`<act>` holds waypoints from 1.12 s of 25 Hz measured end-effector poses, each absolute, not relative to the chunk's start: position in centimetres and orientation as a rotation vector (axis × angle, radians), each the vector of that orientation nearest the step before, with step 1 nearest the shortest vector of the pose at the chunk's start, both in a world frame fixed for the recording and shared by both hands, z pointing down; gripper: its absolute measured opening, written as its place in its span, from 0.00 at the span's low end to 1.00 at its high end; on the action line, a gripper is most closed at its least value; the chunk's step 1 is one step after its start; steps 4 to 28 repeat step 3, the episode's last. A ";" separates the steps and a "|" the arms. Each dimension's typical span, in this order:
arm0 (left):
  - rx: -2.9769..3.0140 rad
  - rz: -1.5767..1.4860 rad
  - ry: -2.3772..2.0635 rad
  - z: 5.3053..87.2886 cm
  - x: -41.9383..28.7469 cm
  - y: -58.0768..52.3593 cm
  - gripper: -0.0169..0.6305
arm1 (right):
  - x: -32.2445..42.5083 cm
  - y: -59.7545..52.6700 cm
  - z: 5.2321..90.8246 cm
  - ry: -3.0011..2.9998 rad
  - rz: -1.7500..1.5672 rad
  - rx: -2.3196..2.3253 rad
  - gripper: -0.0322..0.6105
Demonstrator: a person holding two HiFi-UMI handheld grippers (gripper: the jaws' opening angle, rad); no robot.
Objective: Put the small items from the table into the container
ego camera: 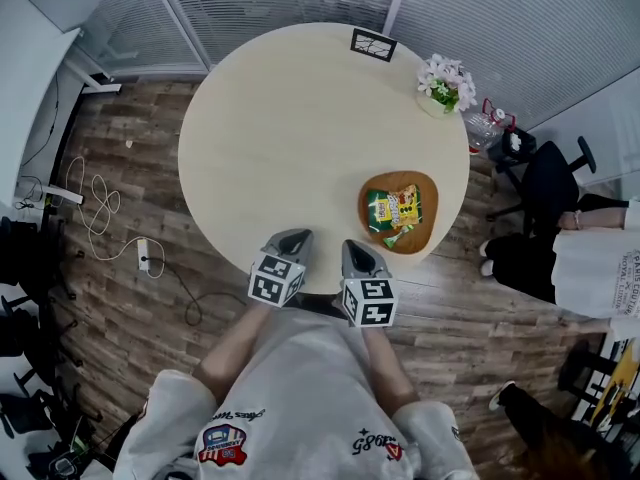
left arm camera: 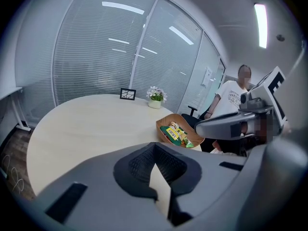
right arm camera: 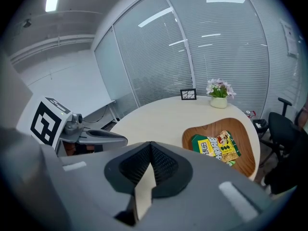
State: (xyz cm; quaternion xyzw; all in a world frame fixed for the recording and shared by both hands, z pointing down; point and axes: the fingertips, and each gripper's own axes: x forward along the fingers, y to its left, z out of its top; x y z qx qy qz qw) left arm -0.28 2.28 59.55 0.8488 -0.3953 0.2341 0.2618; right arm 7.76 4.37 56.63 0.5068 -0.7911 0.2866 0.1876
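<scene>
Left gripper [ego camera: 291,239]: hovering at the table's [ego camera: 280,118] near edge, jaws pressing together, empty.
Right gripper [ego camera: 358,254]: hovering alongside, jaws likewise closed, empty.
Wooden tray [ego camera: 430,196]: holding snack packets [ego camera: 395,210].

Table [ego camera: 280,118]: pale beige, plain. Container [ego camera: 427,192]: brown wood grain. Packet [ego camera: 392,208]: green and yellow print. Flowers [ego camera: 447,80]: white and pink. Floor [ego camera: 130,298]: brown planks.
</scene>
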 end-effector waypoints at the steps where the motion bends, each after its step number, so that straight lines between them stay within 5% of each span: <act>1: 2.297 0.635 -1.068 59.6 -0.2 2.4 0.04 | 7.9 4.5 56.6 -2.225 0.806 1.427 0.05; 28: 2.298 0.639 -1.065 59.6 0.1 2.5 0.04 | 8.2 4.7 56.6 -2.222 0.805 1.430 0.05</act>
